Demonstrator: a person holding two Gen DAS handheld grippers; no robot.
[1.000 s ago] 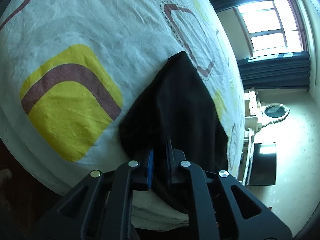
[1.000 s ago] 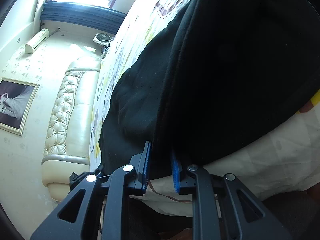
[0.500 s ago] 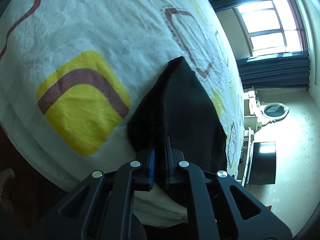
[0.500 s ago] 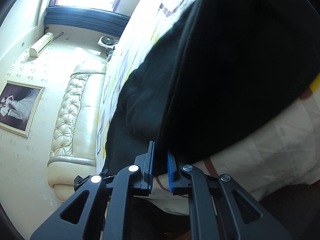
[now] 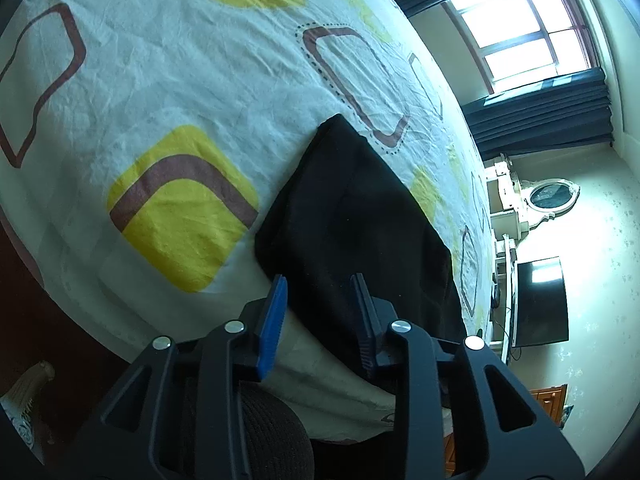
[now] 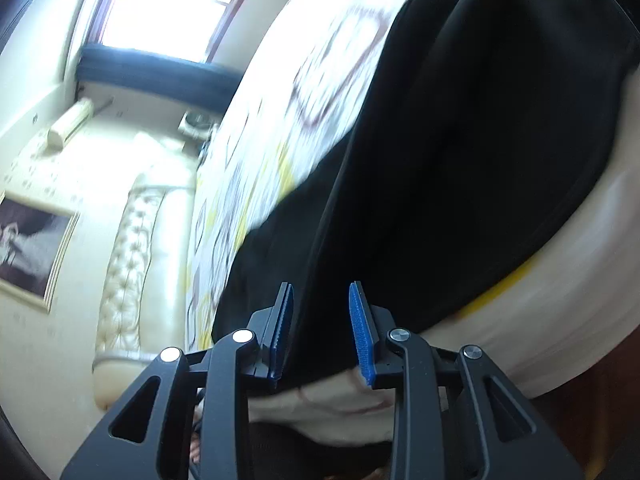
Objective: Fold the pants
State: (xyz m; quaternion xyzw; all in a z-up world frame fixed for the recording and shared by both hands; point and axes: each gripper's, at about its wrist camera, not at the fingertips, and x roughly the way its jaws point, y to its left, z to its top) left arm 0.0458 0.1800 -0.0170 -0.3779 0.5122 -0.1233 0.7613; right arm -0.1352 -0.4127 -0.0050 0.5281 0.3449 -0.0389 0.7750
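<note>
The black pants (image 5: 356, 216) lie folded on the bed's patterned sheet (image 5: 168, 72), near its front edge. My left gripper (image 5: 320, 284) is open, its blue-padded fingers standing either side of the pants' near edge without pinching it. In the right wrist view the pants (image 6: 460, 160) fill the right half of the blurred frame. My right gripper (image 6: 320, 292) is open too, with the cloth's edge lying loose between its fingers.
The bed's front edge drops off just under both grippers. A cream tufted headboard (image 6: 128, 264) and a framed picture (image 6: 28, 248) show on the left. A window (image 5: 524, 28), dark curtains (image 5: 548, 116), a dresser with oval mirror (image 5: 548, 196) and a TV (image 5: 540, 300) stand beyond the bed.
Both grippers were shut on the pants' edge and have now opened, letting the cloth go. The pants have settled lower on the bed. The right view has swung and blurred.
</note>
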